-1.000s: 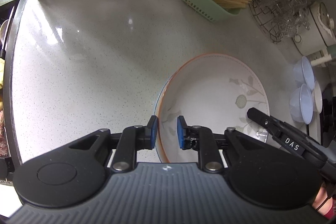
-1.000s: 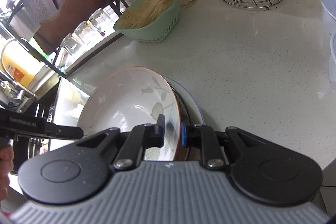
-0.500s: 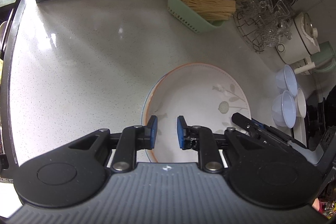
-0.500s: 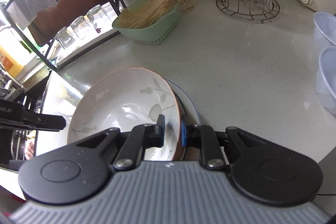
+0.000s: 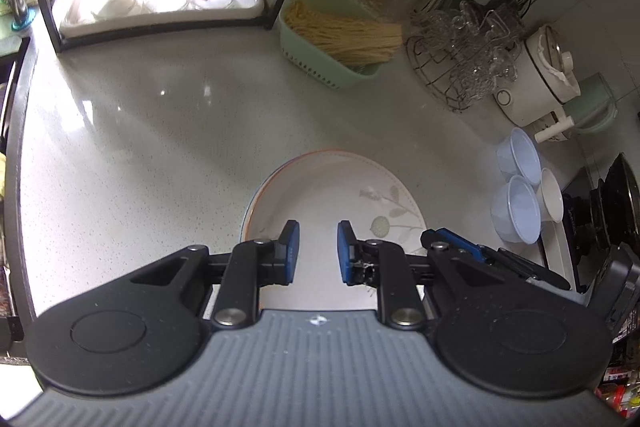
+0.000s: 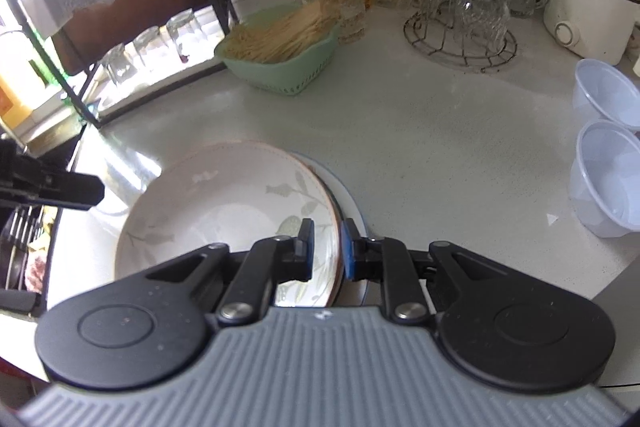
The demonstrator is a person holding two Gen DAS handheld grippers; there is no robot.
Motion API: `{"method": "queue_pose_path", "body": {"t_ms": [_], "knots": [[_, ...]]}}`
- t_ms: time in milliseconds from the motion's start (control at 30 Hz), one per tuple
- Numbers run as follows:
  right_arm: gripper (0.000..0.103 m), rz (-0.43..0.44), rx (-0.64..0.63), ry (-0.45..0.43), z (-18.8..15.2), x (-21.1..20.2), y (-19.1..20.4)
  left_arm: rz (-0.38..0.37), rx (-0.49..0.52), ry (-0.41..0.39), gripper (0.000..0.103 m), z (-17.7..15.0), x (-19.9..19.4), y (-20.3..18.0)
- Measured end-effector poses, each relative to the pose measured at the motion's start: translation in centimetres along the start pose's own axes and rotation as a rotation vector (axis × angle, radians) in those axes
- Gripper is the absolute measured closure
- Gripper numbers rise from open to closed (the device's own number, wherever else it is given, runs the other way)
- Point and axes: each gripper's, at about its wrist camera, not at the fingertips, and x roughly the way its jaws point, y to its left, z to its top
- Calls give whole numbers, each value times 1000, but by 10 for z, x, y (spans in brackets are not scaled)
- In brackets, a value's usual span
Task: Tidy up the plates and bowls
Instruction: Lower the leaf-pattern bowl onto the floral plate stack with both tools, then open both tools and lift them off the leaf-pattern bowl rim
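Daylight from left glares on countertop (image 5: 160, 131); fisheye edges bend, slight blur

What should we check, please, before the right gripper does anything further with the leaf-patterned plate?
1. Right gripper on the leaf-patterned plate: ok, its fingers close on the near rim.
2. Left gripper free of the plate: ok, fingers apart with nothing between them, hanging above it.
3. Plate seated on the plate below: cannot tell; it looks tilted, and the lower rim shows only on the right.
4. Lilac bowls out of the way: ok, apart from the stack on the right.
5. Green basket and glass rack: ok, far back on the counter.
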Motion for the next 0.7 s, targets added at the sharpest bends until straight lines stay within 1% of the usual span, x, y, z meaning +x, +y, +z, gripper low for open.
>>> {"method": "queue_pose_path", "body": {"t_ms": [100,200,233,267,300,333,367,400,467,500,533,600,700], "knots": [[84,3,27,-34,8,-15,0,9,26,-35,80,0,-16,-5],[84,9,28,-74,16,-33,3,10,43,-74,80,0,-34,-9],[70,8,25,-84,19,-39,4,10,49,-85,80,0,-39,-10],[61,10,19,-97,22,-45,5,11,57,-98,80,0,-46,-12],[41,14,11,-110,24,-51,7,12,65,-109,80,0,-51,-14],[25,19,2,-129,25,-58,9,14,73,-120,80,0,-57,-16],[20,22,-4,-144,27,-64,10,23,82,-130,80,0,-63,-19],[19,24,-7,-157,29,-71,12,42,92,-137,78,0,-69,-22],[19,30,-6,-180,31,-84,14,83,102,-155,59,1,-82,-28],[14,37,-4,-195,32,-91,15,95,104,-180,40,1,-90,-31],[8,45,-3,-207,33,-97,15,98,103,-206,34,0,-97,-32],[0,56,-9,-215,34,-110,18,94,108,-250,33,-1,-112,-36],[0,82,7,-251,36,-129,17,108,125,-283,31,-3,-128,-42]]}}
